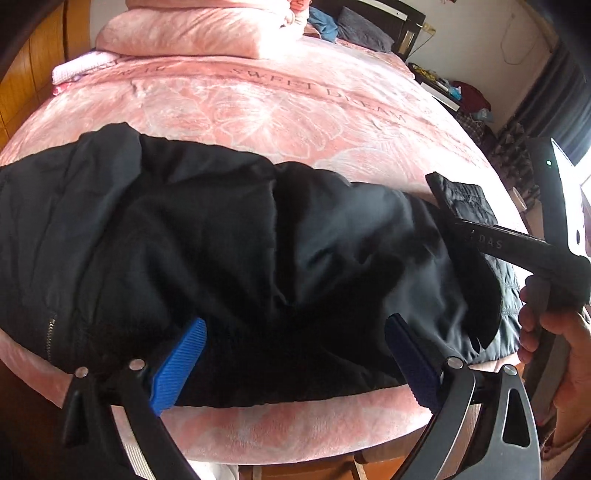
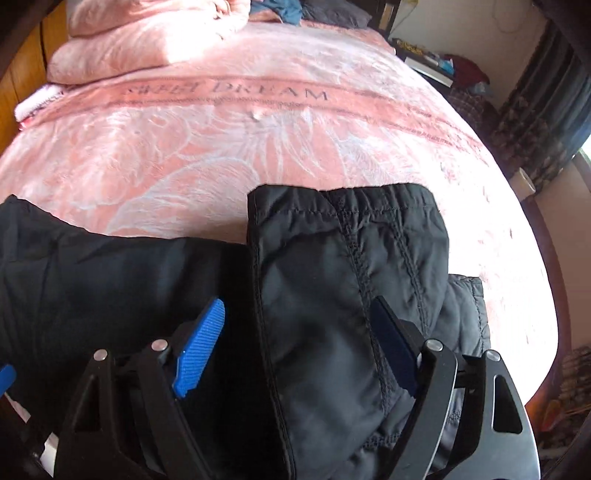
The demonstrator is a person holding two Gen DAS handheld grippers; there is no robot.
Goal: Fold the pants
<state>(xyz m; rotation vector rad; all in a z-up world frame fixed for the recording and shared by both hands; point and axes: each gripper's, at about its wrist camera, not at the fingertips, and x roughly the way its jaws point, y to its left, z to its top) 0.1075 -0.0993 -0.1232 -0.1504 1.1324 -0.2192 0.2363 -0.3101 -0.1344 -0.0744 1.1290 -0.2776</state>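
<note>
Black pants lie crosswise along the near edge of the bed, folded over on themselves, with a zip showing at the left. My left gripper hangs just above them, open, its blue pads wide apart and pinching nothing. In the right wrist view the elastic waistband end of the pants lies folded on top. My right gripper is open over it, one pad on either side of the fold's edge. A hand holds that gripper at the left wrist view's right side.
A pink blanket lettered "SWEET DREAM" covers the bed beyond the pants. Folded pink bedding and a white towel lie at the head. A wooden wardrobe stands left, a cluttered nightstand and dark curtains right.
</note>
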